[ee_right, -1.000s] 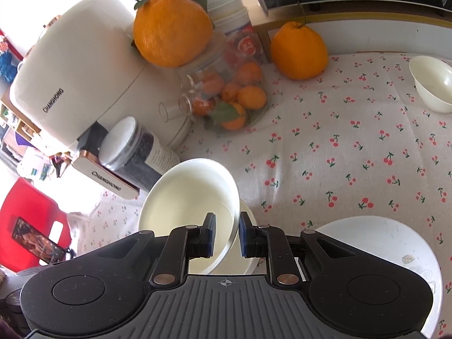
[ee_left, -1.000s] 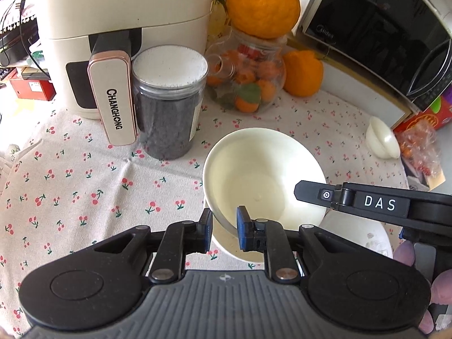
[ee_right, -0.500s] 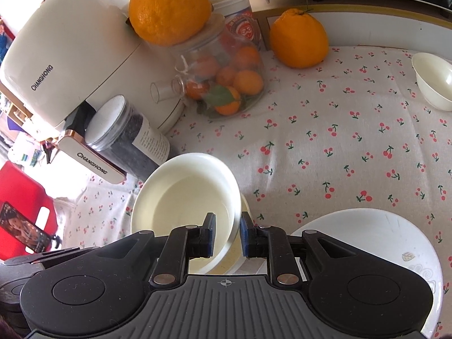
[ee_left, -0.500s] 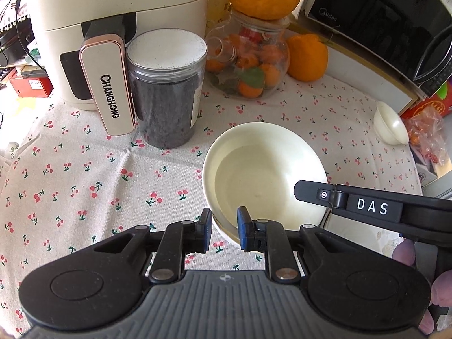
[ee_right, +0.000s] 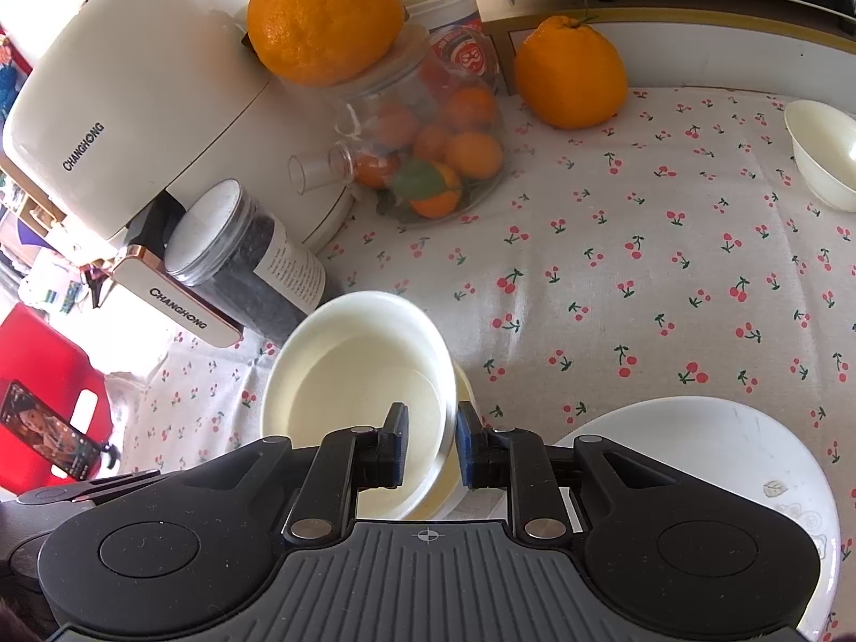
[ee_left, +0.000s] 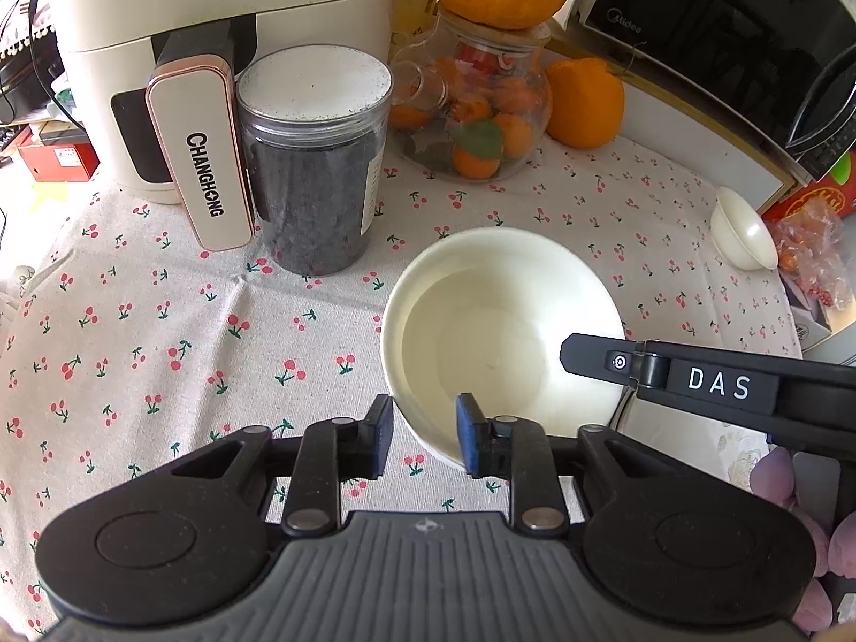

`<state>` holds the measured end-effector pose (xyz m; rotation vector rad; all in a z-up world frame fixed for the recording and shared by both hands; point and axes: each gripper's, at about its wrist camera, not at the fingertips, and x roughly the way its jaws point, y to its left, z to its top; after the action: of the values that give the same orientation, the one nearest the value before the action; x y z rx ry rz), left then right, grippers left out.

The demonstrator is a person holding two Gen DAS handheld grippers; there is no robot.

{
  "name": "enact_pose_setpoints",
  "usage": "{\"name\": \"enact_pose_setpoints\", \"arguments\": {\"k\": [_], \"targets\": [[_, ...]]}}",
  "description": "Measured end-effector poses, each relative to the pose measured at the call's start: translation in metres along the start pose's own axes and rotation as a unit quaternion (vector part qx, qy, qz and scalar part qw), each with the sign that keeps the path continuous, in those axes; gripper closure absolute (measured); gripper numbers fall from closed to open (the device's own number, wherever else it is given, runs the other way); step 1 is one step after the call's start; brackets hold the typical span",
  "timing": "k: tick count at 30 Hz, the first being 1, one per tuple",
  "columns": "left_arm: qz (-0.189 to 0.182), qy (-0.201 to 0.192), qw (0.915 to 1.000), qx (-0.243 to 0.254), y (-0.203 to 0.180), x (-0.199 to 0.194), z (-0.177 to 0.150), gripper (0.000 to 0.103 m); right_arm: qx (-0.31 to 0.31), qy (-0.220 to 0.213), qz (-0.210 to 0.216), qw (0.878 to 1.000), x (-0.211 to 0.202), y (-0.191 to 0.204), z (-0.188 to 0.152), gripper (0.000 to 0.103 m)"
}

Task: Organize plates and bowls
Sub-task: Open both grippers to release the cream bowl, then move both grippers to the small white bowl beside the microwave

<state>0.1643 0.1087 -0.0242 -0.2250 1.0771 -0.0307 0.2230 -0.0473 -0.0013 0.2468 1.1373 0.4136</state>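
Observation:
A cream bowl (ee_left: 497,331) sits nested in a second bowl (ee_right: 464,390), of which only a sliver of rim shows. My left gripper (ee_left: 425,433) straddles the top bowl's near rim. Its jaws are opening and the pads stand just off the wall. From the other side, my right gripper (ee_right: 433,444) is shut on the same bowl's (ee_right: 364,374) rim, one pad inside and one outside. In the left wrist view, one of the right gripper's fingers (ee_left: 599,361) reaches over the bowl's right edge. A white plate (ee_right: 695,460) lies just right of the bowls. Another small cream bowl (ee_right: 824,155) stands at the far right.
On the cherry-print cloth (ee_left: 160,331) behind the bowls stand a dark-filled jar (ee_left: 315,171), a cream air fryer (ee_left: 203,53) and a glass jar of oranges (ee_left: 471,117) topped by a big orange. A microwave (ee_left: 722,37) and snack bags (ee_left: 813,246) line the right.
The cream bowl has gone from tilted to level and settled lower into the bowl beneath. The left gripper's jaws have spread apart from the rim. The right gripper's jaws look much the same.

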Motion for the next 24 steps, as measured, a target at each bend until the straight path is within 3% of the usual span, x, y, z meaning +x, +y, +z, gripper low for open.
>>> {"name": "enact_pose_setpoints", "arguments": {"k": [2,6,10,20,24], "targets": [[0.001,-0.004,1.0,0.001,-0.001,-0.001,0.0,0.077,0.005,-0.002,0.004,1.0,-0.002,-0.001,0.001,0.077],[0.004,-0.008,1.0,0.003,-0.001,-0.002,0.001,0.064,0.004,-0.011,0.002,1.0,-0.007,-0.001,0.002,0.07],[0.009,-0.012,0.9999,0.004,-0.002,-0.002,0.001,0.048,0.01,-0.018,0.009,1.0,-0.012,-0.003,0.004,0.053],[0.015,-0.022,0.9997,-0.002,-0.005,-0.004,0.003,0.023,0.017,-0.024,0.009,1.0,-0.02,-0.008,0.006,0.033],[0.014,-0.029,0.9995,-0.007,-0.009,-0.005,0.005,0.014,0.019,-0.031,0.007,0.999,-0.026,-0.014,0.009,0.032]]}}
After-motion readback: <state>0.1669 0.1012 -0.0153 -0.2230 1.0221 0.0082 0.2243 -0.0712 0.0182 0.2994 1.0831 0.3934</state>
